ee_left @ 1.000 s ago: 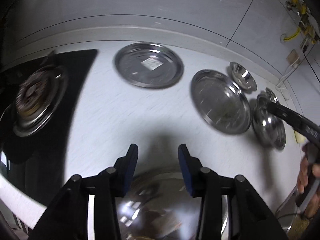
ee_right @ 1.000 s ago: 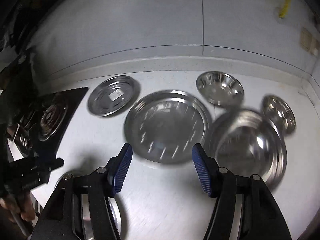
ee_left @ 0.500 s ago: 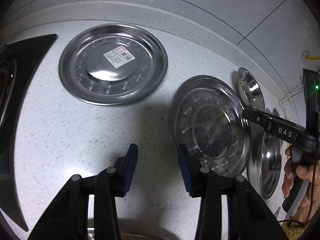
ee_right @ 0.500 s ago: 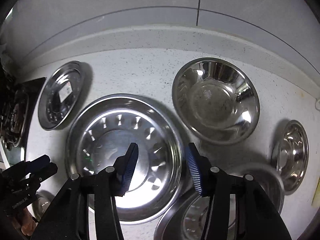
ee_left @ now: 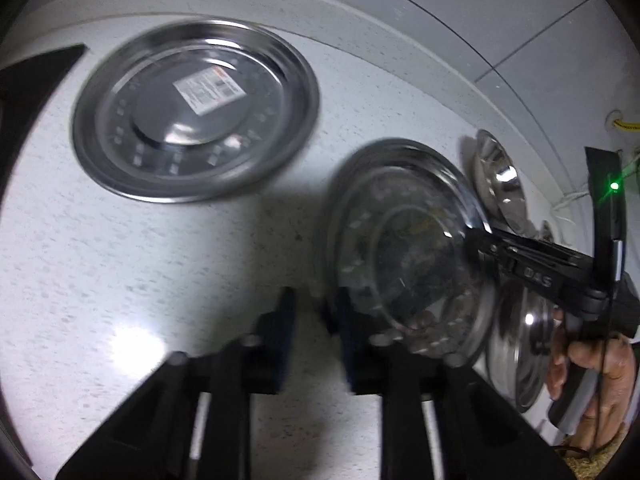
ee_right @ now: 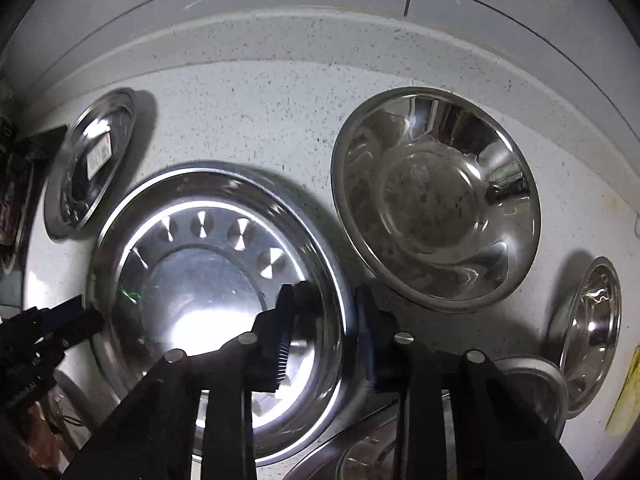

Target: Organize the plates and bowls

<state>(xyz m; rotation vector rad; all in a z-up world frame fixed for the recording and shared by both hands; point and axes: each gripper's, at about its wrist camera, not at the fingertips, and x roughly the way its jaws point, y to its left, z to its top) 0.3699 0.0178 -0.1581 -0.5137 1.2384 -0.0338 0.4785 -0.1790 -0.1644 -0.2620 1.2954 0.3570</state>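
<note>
A large steel plate (ee_left: pixel 404 248) (ee_right: pixel 208 280) with a ring of dimples lies on the speckled white counter (ee_left: pixel 120 264). My left gripper (ee_left: pixel 314 328) is shut on its left rim, and in the right wrist view the left gripper (ee_right: pixel 86 312) pinches that edge. My right gripper (ee_right: pixel 324 332) straddles the plate's right rim. Its jaws are closing, with a little gap still showing beside the rim. In the left wrist view the right gripper (ee_left: pixel 472 240) sits at the far edge of the plate, held by a hand (ee_left: pixel 592 376).
A steel plate with a paper label (ee_left: pixel 192 112) (ee_right: pixel 92 164) lies at the back left. A deep steel bowl (ee_right: pixel 436 200) (ee_left: pixel 496 180) sits behind the big plate, a small bowl (ee_right: pixel 592 340) at far right, another steel dish (ee_right: pixel 360 452) underneath. A black hob (ee_left: pixel 24 92) borders the left.
Both grippers came down onto the large plate from either side. The left jaws closed on its left rim; the right jaws narrowed around its right rim.
</note>
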